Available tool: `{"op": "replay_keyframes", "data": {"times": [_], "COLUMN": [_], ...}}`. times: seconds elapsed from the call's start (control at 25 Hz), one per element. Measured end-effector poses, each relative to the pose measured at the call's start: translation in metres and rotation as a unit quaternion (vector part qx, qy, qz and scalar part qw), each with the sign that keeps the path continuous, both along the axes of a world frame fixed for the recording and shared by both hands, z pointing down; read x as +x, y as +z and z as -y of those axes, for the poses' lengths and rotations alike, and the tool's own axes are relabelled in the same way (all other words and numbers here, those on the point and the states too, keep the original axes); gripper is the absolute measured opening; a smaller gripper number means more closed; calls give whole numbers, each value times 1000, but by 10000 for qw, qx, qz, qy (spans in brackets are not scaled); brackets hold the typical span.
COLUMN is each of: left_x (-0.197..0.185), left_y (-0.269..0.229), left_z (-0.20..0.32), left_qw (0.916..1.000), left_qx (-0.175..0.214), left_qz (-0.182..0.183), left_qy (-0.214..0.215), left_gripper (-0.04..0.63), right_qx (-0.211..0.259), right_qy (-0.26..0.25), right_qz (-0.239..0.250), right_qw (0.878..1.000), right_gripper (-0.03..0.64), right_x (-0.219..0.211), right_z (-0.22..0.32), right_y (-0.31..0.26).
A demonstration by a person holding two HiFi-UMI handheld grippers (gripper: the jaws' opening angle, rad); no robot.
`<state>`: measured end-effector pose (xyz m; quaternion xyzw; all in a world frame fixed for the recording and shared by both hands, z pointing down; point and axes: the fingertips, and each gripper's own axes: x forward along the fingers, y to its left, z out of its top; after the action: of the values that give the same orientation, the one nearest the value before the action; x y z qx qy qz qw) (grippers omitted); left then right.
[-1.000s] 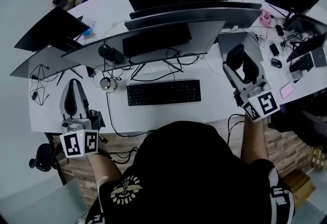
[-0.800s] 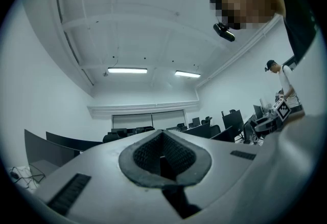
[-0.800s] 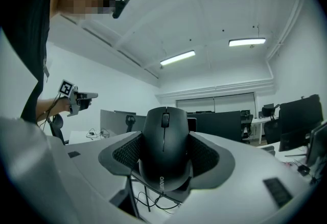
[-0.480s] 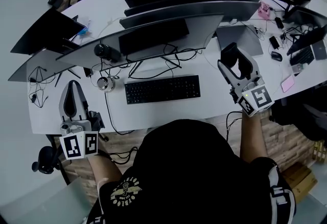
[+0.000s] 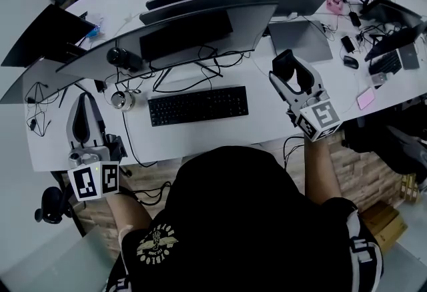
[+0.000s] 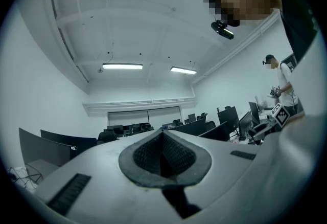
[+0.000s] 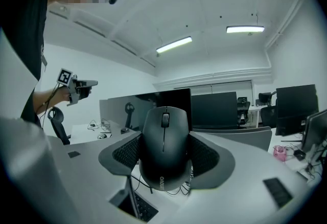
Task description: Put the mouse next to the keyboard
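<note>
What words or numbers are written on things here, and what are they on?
No text here can be read clearly.
Black computer mouse: small pale logo near its lower end, too blurred to read.
Black keyboard: key letters too small.
Person's black shirt: pale emblem with lettering, too small.
White marker cube and its twin: black square patterns, no words.

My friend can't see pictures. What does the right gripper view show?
A black mouse is clamped between the two grey jaws of the right gripper, its scroll wheel facing the camera. Behind it stand dark monitors under long ceiling lights.
</note>
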<state>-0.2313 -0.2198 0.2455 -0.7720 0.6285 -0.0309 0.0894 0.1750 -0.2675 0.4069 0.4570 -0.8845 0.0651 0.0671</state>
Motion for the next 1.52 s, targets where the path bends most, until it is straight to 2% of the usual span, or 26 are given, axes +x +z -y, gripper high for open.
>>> {"op": "replay_keyframes", "data": {"times": [0.44, 0.92, 1.52], "left_x": [17, 21, 16], "left_y": [-5, 2, -1], "left_z": [-17, -30, -25], "left_qw": [9998, 9993, 9995], "left_qx": [139, 83, 70], "left_qz": [30, 53, 60], "left_qy": [-146, -353, -315], "left_gripper": [2, 2, 2], "right_qx": [-236, -577, -1031], "right_qy": [-265, -507, -364], "right_qz": [-10, -87, -170], "right_qw": [9994, 9970, 9939], "right_gripper": [287, 287, 287], "right_x": [5, -1, -4], "right_z": [-11, -10, -10], "right_y": [30, 67, 107]}}
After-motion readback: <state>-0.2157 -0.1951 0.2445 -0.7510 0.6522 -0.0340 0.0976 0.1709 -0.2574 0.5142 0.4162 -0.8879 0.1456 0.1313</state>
